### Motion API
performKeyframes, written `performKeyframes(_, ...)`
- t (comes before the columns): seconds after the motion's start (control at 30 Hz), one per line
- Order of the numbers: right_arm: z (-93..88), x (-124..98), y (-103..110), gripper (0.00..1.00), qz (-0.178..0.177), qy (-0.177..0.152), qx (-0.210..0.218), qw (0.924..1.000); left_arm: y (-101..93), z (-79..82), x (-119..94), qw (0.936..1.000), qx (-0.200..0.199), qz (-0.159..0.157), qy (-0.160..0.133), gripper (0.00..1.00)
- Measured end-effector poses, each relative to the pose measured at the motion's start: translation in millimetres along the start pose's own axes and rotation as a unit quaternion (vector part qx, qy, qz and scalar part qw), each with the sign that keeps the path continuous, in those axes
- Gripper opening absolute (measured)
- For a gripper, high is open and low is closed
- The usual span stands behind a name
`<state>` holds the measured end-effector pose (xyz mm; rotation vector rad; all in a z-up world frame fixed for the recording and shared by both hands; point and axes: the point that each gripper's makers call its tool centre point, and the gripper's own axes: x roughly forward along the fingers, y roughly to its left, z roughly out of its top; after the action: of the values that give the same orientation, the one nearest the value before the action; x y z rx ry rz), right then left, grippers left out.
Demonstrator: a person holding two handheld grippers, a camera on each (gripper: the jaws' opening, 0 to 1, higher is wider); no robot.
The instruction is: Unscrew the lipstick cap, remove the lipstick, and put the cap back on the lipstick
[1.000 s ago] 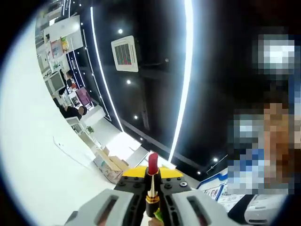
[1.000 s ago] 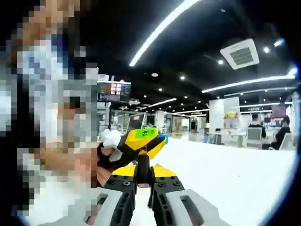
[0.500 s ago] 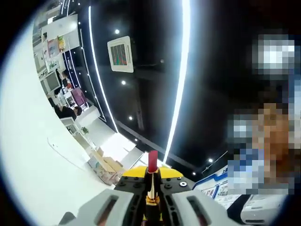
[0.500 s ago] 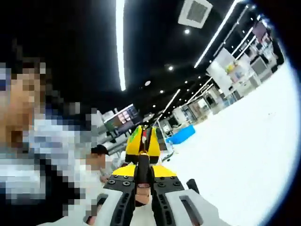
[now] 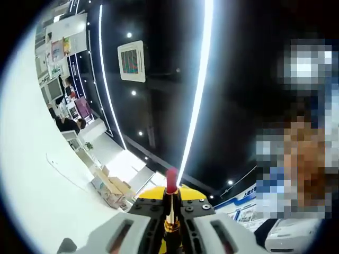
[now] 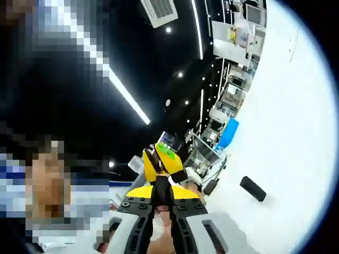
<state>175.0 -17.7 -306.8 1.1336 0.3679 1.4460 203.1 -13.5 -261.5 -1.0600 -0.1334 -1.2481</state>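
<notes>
Both grippers are raised & tipped well back, so each camera looks up at the dark ceiling w/ its long light strips.

Left gripper (image 5: 170,211): jaws drawn in narrow, clamped on the lipstick (image 5: 171,203) just above the gold base. The stick stands upright btwn the yellow-tipped jaws, red bullet poking out past them, bare, no cap on it. Behind it in the left gripper view: a square ceiling vent (image 5: 131,61), a bright light strip (image 5: 197,90) running top to bottom, and the white table (image 5: 32,180) curving up the left side w/ desks and a seated person far off.

Right gripper (image 6: 161,197): jaws also pulled close, pinching a dark, slim cap (image 6: 161,186) that sits straight btwn them; its far end blends w/ what's behind, so can't tell how far it sticks out. Just beyond it in the right gripper view sits the other gripper's yellow-and-black nose w/ a green patch, pointing back toward this one. The two are near, tip facing tip, not touching as far as I can see.

On the white table to the right lies a small black block (image 6: 252,189), on its own, well apart from both grippers.
</notes>
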Motion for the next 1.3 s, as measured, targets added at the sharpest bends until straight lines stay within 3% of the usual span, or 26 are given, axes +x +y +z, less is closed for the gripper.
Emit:
performKeyframes(0.07,0.9,0.0,-1.5,0.10,-0.007,0.001,-0.039,0.9992,0.6,-0.4,-0.2,1.0000,0.001,0.003,0.000,0.09)
performKeyframes(0.17,0.6,1.5,-3.9,0.10,-0.040,0.017,-0.155,0.9870,4.5,1.8,-1.8,0.9999,0.007,0.013,-0.002,0.09)
performKeyframes(0.23,1.4,3.2,-3.0,0.11,-0.068,0.029,-0.261,0.9625,6.7,3.2,-2.6,0.9998,0.009,0.019,-0.004,0.09)
performKeyframes(0.33,3.6,2.3,-4.4,0.17,-0.092,0.054,-0.355,0.9288,8.4,4.6,-3.0,0.9997,0.007,0.023,-0.008,0.09)
performKeyframes(0.6,2.1,1.7,-7.8,0.16,-0.128,0.087,-0.492,0.8569,13.7,5.6,-5.2,0.9993,0.002,0.035,-0.012,0.09)
performKeyframes(0.67,-0.7,2.4,-7.0,0.16,-0.134,0.101,-0.530,0.8314,13.9,6.7,-5.7,0.9992,0.000,0.037,-0.014,0.09)
performKeyframes(0.73,-2.3,2.5,-8.4,0.15,-0.143,0.119,-0.580,0.7934,14.1,9.6,-6.0,0.9991,0.000,0.038,-0.018,0.09)
performKeyframes(0.8,-4.4,2.0,-11.5,0.15,-0.155,0.139,-0.629,0.7487,14.7,11.6,-6.2,0.9990,0.000,0.039,-0.021,0.09)
performKeyframes(0.83,-4.9,2.2,-11.8,0.14,-0.159,0.143,-0.648,0.7308,15.4,12.1,-6.5,0.9989,0.001,0.041,-0.022,0.09)
performKeyframes(0.87,-4.8,2.3,-11.1,0.14,-0.163,0.142,-0.657,0.7221,16.3,12.4,-7.1,0.9989,0.000,0.042,-0.022,0.09)
performKeyframes(0.97,-3.0,2.2,-9.8,0.13,-0.166,0.136,-0.654,0.7255,16.4,13.2,-7.5,0.9988,-0.005,0.042,-0.026,0.09)
performKeyframes(1.0,-2.1,1.6,-9.7,0.12,-0.166,0.134,-0.646,0.7331,15.6,12.9,-7.3,0.9988,-0.002,0.041,-0.025,0.09)
performKeyframes(1.1,1.4,0.0,-8.8,0.11,-0.162,0.115,-0.593,0.7800,14.9,12.3,-7.3,0.9988,0.001,0.041,-0.025,0.09)
performKeyframes(1.13,2.9,-0.8,-8.3,0.10,-0.159,0.107,-0.564,0.8033,15.0,12.4,-7.4,0.9988,0.001,0.041,-0.025,0.09)
performKeyframes(1.17,5.2,-1.2,-6.7,0.10,-0.150,0.093,-0.521,0.8351,14.4,12.8,-7.3,0.9989,0.002,0.040,-0.025,0.09)
performKeyframes(1.2,6.3,-1.6,-5.8,0.10,-0.144,0.084,-0.485,0.8586,13.1,13.2,-6.7,0.9990,0.004,0.037,-0.025,0.09)
performKeyframes(1.3,9.0,-2.3,-5.9,0.10,-0.124,0.064,-0.401,0.9054,10.1,12.6,-5.6,0.9992,0.007,0.032,-0.024,0.09)
